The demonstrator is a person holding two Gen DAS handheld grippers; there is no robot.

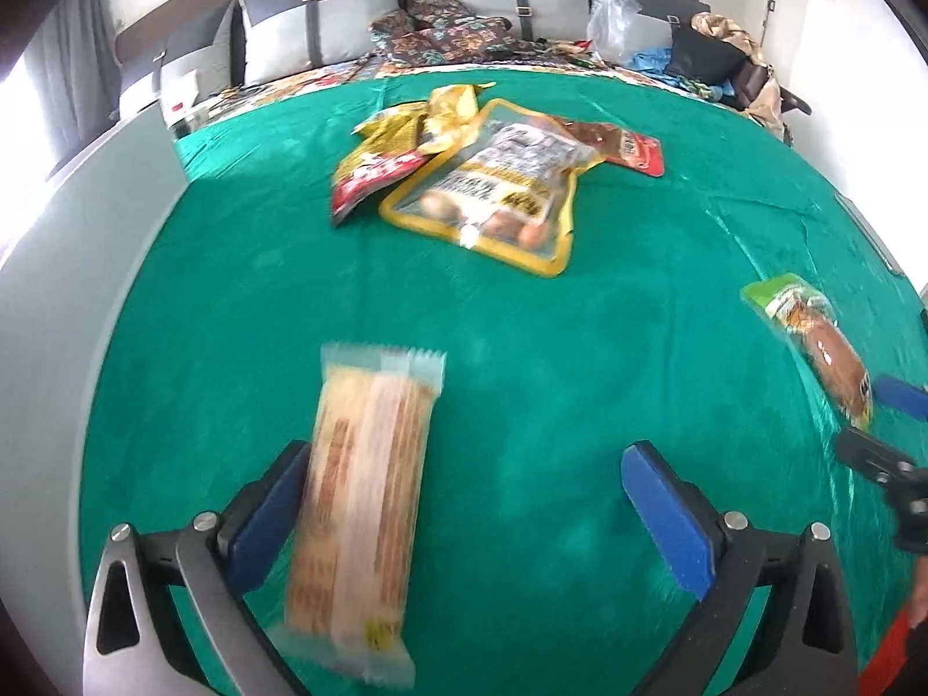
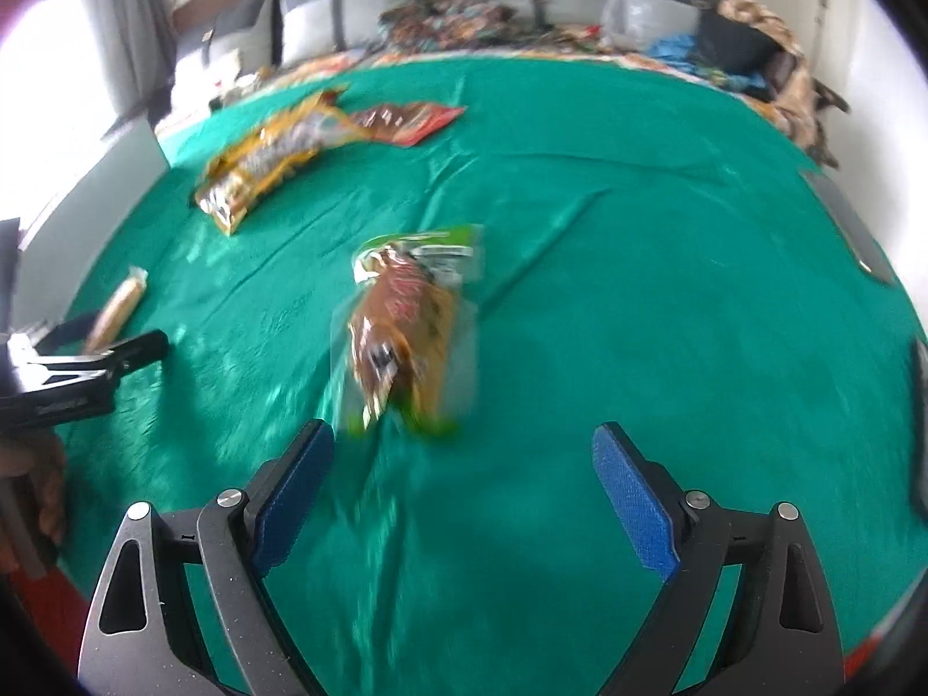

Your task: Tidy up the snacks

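A long pale wafer pack point(image 1: 362, 499) lies on the green cloth point(image 1: 522, 348), overlapping the left pad of my left gripper point(image 1: 464, 487), which is open. Farther back sits a pile of snack bags point(image 1: 493, 174): yellow, red and brown packets. A green-topped pack with a brown snack point(image 2: 406, 325) lies just ahead of my right gripper point(image 2: 464, 475), also open, nothing between its pads. The same pack point(image 1: 812, 336) shows at the right edge of the left wrist view, and the wafer pack point(image 2: 119, 307) at the left of the right wrist view. Both views are blurred.
The snack pile point(image 2: 272, 156) lies far left in the right wrist view. Behind the cloth a grey sofa point(image 1: 359, 17) holds patterned cushions, a plastic bag point(image 1: 615, 23) and clothes. A grey table edge point(image 1: 69, 348) borders the cloth on the left.
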